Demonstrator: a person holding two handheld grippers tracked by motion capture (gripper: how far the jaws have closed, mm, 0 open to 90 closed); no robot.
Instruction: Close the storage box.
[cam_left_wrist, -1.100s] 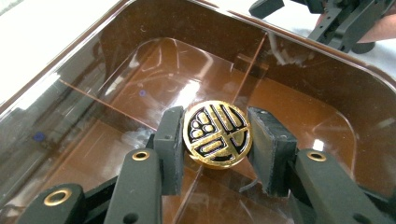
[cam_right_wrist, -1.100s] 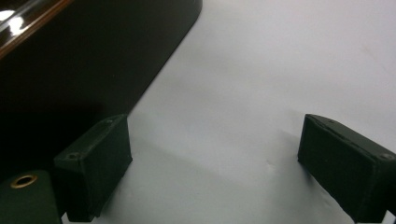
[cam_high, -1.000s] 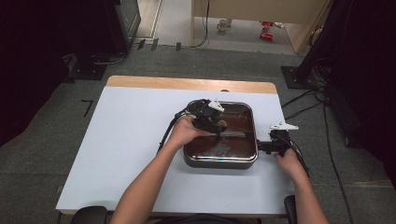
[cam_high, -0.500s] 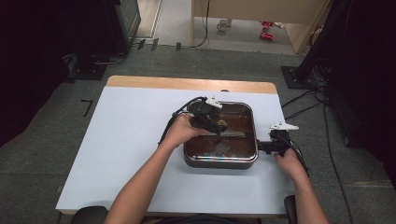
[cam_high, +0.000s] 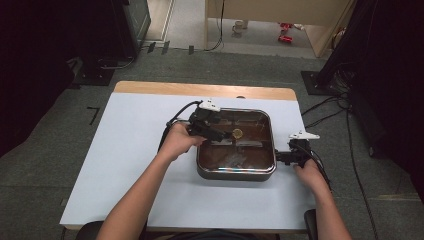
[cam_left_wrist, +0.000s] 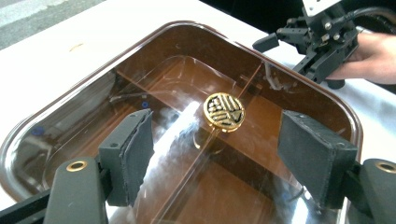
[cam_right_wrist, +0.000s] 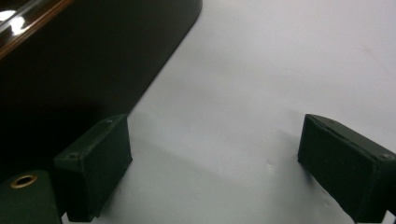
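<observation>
A: Left hand-held gripper (cam_left_wrist: 215, 154) jaws apart over the box's clear brown lid (cam_left_wrist: 154, 93), near the gold round knob (cam_left_wrist: 224, 110). Right hand-held gripper (cam_right_wrist: 224, 168) apart too, on the desk (cam_high: 125, 150) beside the box's dark wall (cam_right_wrist: 84, 56).

B: Risk?

A: Glossy rounded plastic; pads could slip off that small knob, lid drops.

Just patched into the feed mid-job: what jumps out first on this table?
The big brown see-through lid on a dark square pot sits right of the table's centre, with a round gold knob in its middle. The left tool hovers open over that lid, its jaws either side of the knob but short of it. The right tool stands open at the pot's right edge, low over the white tabletop.
</observation>
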